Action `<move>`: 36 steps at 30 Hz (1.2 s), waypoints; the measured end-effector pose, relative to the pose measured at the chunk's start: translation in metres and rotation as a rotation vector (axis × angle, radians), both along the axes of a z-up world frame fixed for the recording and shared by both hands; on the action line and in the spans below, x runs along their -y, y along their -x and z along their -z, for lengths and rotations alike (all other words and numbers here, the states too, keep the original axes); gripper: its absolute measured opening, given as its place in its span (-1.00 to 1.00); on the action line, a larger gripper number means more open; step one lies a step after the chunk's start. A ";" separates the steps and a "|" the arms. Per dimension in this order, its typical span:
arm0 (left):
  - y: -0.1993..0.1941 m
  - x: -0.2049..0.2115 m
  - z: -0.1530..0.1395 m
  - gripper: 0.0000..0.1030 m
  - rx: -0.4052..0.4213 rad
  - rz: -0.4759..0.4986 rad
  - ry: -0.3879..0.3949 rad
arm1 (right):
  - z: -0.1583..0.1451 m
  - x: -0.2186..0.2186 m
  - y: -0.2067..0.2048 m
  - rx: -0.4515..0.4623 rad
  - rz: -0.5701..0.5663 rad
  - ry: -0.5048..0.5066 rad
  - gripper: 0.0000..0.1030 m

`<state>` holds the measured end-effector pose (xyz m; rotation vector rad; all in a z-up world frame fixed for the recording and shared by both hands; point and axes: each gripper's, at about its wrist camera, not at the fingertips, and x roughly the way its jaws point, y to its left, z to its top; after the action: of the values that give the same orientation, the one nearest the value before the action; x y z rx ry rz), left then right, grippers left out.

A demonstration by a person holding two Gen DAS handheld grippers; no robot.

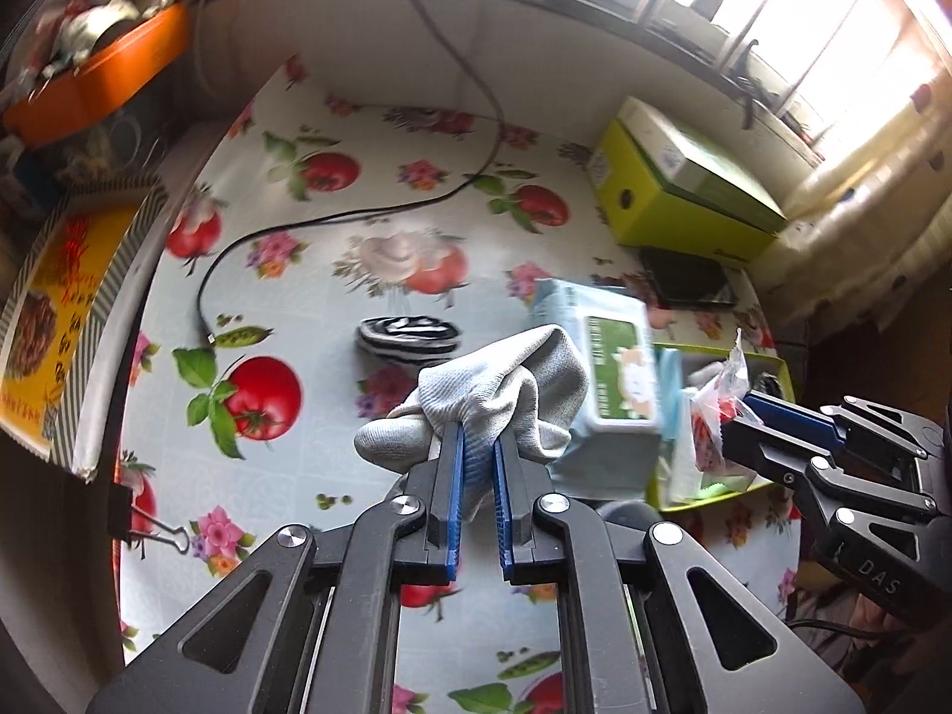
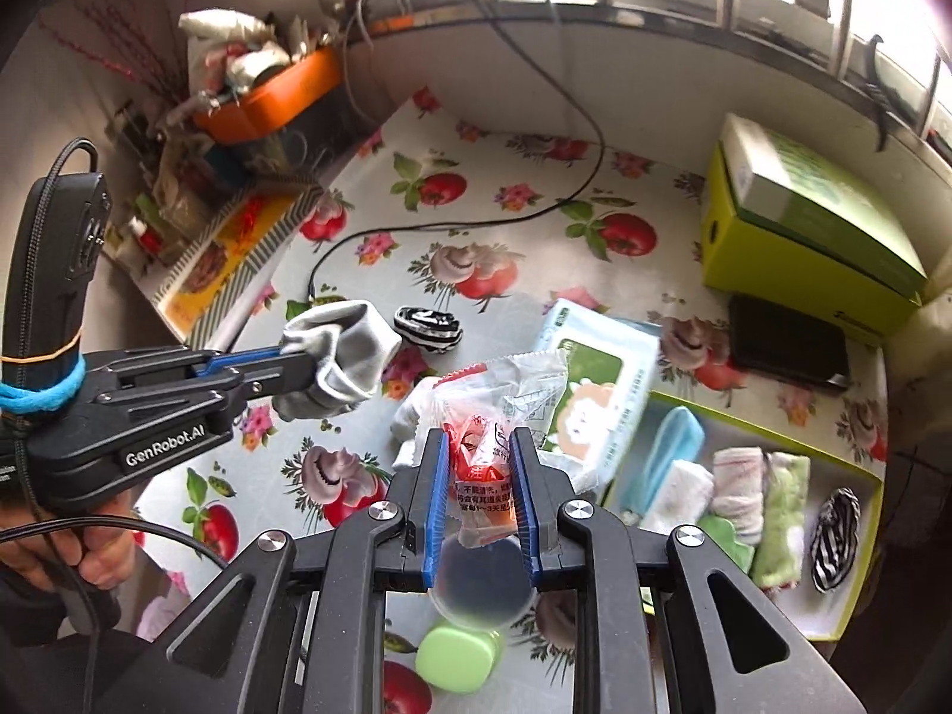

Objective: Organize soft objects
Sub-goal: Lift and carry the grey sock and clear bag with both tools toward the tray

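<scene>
left tool [image 1: 476,446] clamps grey sock [image 1: 506,392] — right tool [image 2: 479,446] clamps clear packet [image 2: 500,410].

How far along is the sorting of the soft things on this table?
Partly done. The green tray already holds rolled cloths and a striped sock. In hand: the left gripper clamps a grey sock, and the right gripper clamps a clear snack packet. Left on the table: another striped sock, a wipes pack and a white cloth.
</scene>
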<state>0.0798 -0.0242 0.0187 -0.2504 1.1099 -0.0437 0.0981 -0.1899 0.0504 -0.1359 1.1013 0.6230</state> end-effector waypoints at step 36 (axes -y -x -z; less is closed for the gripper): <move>-0.031 0.143 -0.001 -0.82 -0.031 0.309 -0.068 | 0.028 0.165 0.016 -0.051 0.353 -0.070 -0.63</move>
<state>0.1108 -0.1669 0.0192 -0.0174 1.1713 -0.2771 0.0821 -0.3545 0.0229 0.1341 1.1177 0.3484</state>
